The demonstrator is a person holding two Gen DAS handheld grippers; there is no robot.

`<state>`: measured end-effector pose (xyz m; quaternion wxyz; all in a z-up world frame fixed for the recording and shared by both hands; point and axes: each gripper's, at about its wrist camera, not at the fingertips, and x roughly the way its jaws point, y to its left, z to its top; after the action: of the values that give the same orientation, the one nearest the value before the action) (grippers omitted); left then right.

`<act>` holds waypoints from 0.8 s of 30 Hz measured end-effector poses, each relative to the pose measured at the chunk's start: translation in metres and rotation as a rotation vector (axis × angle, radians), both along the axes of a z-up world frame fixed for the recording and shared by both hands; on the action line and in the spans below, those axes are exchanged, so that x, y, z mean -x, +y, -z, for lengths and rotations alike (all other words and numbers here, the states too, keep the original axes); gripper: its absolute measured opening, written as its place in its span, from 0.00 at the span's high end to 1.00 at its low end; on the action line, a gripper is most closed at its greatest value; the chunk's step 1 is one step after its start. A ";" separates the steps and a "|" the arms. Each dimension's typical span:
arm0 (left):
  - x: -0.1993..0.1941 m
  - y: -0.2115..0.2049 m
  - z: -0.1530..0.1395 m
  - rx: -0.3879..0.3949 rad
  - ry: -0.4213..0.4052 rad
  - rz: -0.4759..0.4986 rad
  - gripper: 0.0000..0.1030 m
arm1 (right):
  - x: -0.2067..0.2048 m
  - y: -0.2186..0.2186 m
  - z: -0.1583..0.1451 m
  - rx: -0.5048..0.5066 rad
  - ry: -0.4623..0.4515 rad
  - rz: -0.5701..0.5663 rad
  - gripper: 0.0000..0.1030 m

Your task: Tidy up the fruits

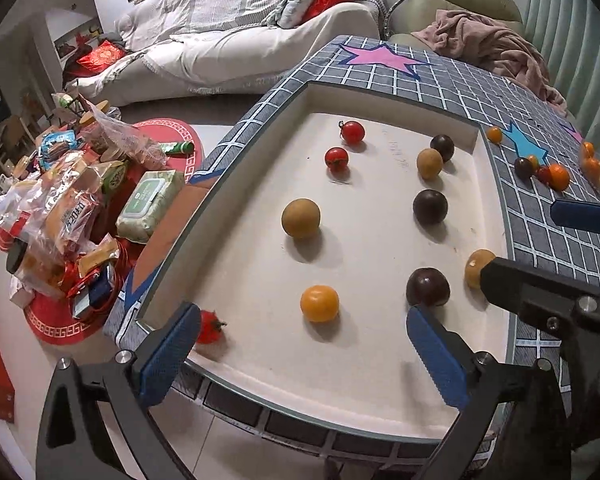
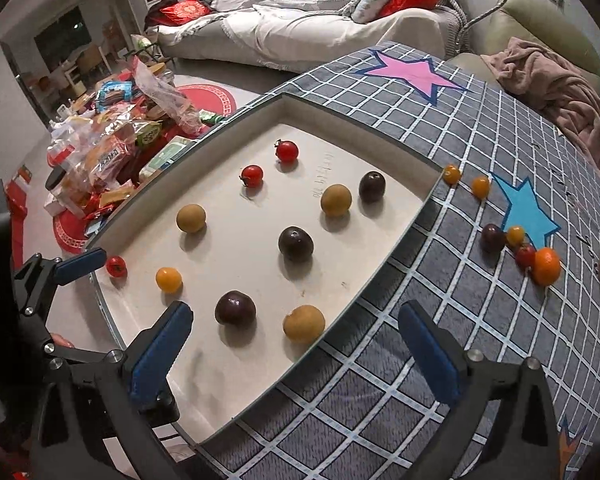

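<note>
A white tray [image 1: 260, 364] [image 2: 236, 396] lies on a grey checked cloth [image 2: 400, 380]. Fruits sit spaced out in it: red tomatoes [image 1: 352, 131] [image 2: 287, 150], dark plums [image 1: 430, 207] [image 2: 295, 243], tan round fruits [image 1: 301, 218] [image 2: 191, 218], an orange tomato [image 1: 319, 303] [image 2: 169, 279]. My left gripper [image 1: 300, 350] is open and empty above the tray's near edge, a red tomato [image 1: 209, 327] beside its left finger. My right gripper [image 2: 296, 354] is open and empty above the tray's near right corner. It also shows in the left wrist view [image 1: 540, 256].
Loose fruits lie on the cloth right of the tray: small orange ones [image 2: 452, 174], a plum [image 2: 494, 237], a tangerine [image 2: 547, 266]. A heap of snack packets [image 1: 68, 208] covers a low table to the left. A sofa [image 1: 220, 52] stands behind.
</note>
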<state>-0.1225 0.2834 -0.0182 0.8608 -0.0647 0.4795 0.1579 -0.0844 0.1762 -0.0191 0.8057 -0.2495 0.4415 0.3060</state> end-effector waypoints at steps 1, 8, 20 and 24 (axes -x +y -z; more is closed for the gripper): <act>0.001 -0.001 -0.001 -0.001 -0.003 0.002 0.00 | 0.000 0.000 0.000 0.005 -0.003 0.002 0.00; 0.002 -0.008 -0.004 -0.016 -0.010 0.010 0.00 | 0.001 -0.003 -0.002 0.009 -0.002 0.010 0.00; 0.004 -0.010 -0.006 -0.028 -0.007 0.012 0.00 | 0.001 -0.005 -0.004 0.003 -0.003 0.014 0.00; 0.004 -0.013 -0.006 -0.034 -0.005 0.019 0.00 | 0.002 -0.005 -0.005 0.002 -0.004 0.016 0.00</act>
<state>-0.1263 0.2701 -0.0120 0.8644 -0.0459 0.4752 0.1577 -0.0867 0.1709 -0.0142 0.8086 -0.2474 0.4423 0.2988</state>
